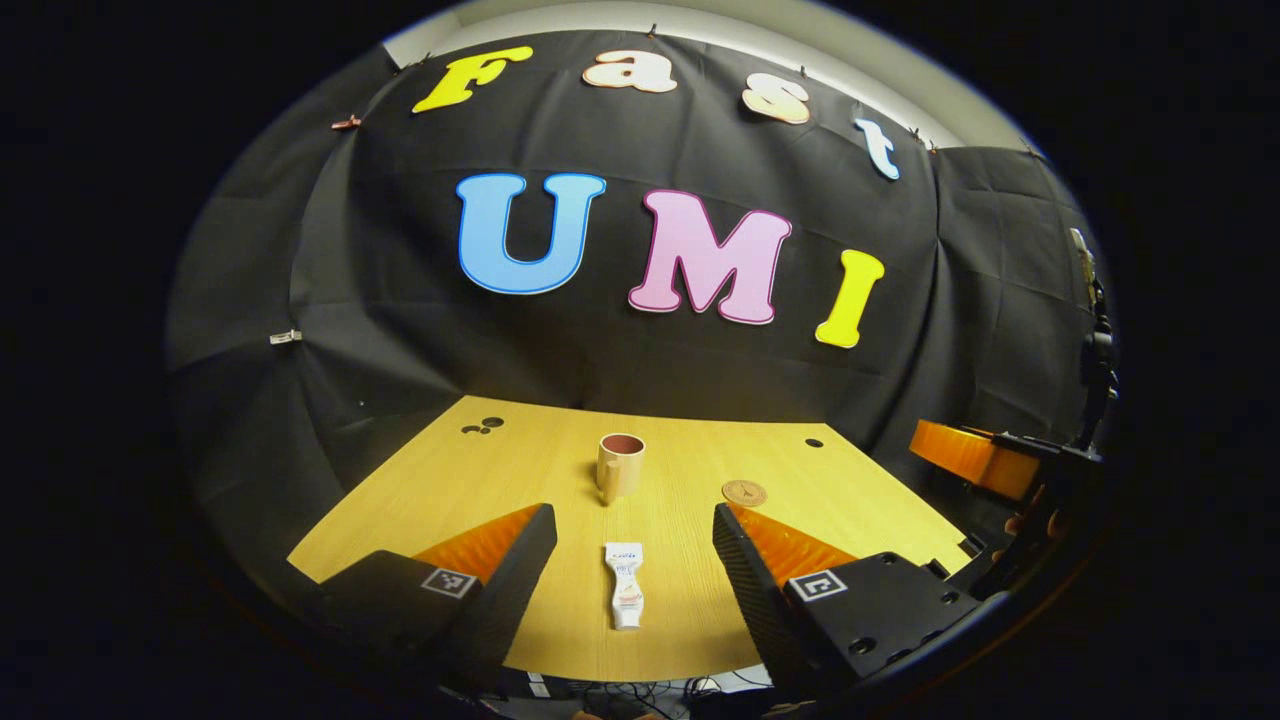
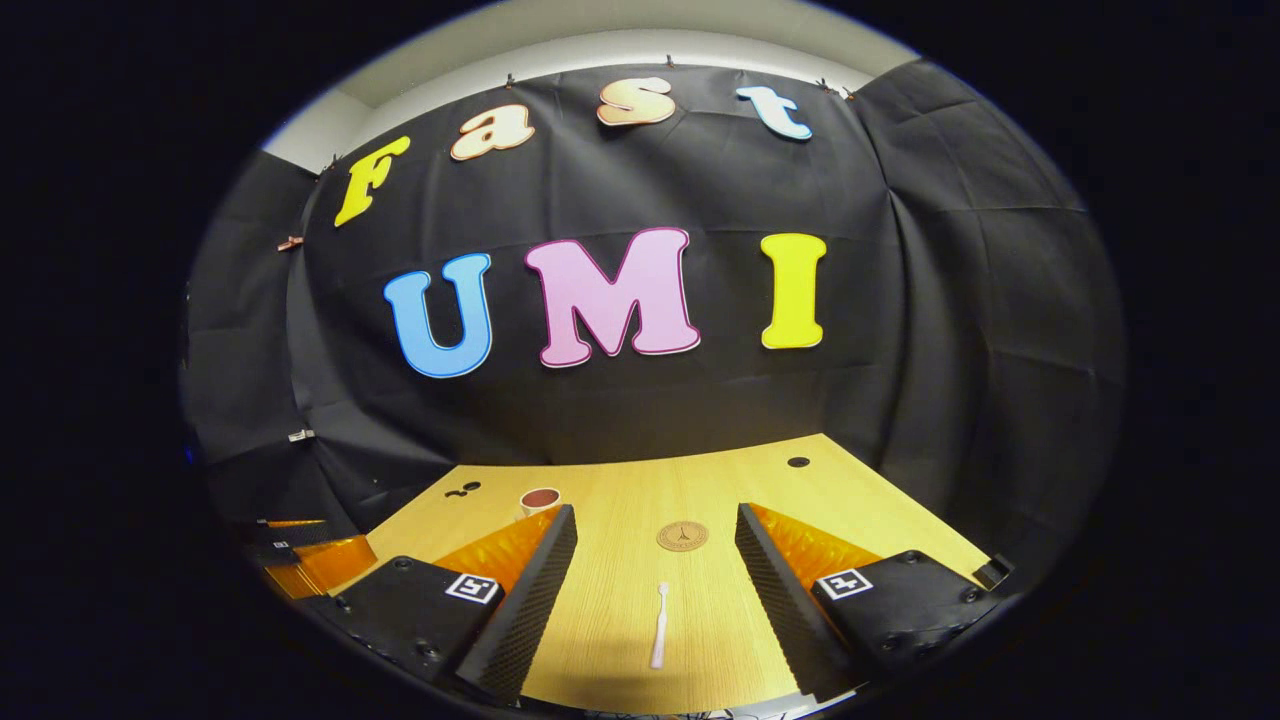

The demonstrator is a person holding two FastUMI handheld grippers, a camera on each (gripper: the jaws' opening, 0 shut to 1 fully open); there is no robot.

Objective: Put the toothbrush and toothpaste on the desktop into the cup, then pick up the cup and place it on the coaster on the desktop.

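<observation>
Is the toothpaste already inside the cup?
No, the toothpaste lies flat on the desktop, in front of the cup, apart from it.

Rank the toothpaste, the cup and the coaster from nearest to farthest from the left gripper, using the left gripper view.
1. Toothpaste: flat on the desk between the left gripper fingers.
2. Coaster: ahead, to the right.
3. Cup: ahead, near centre, slightly beyond the coaster.

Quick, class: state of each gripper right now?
Left gripper: open, holding nothing, above the toothpaste.
Right gripper: open, holding nothing, above the toothbrush.
</observation>
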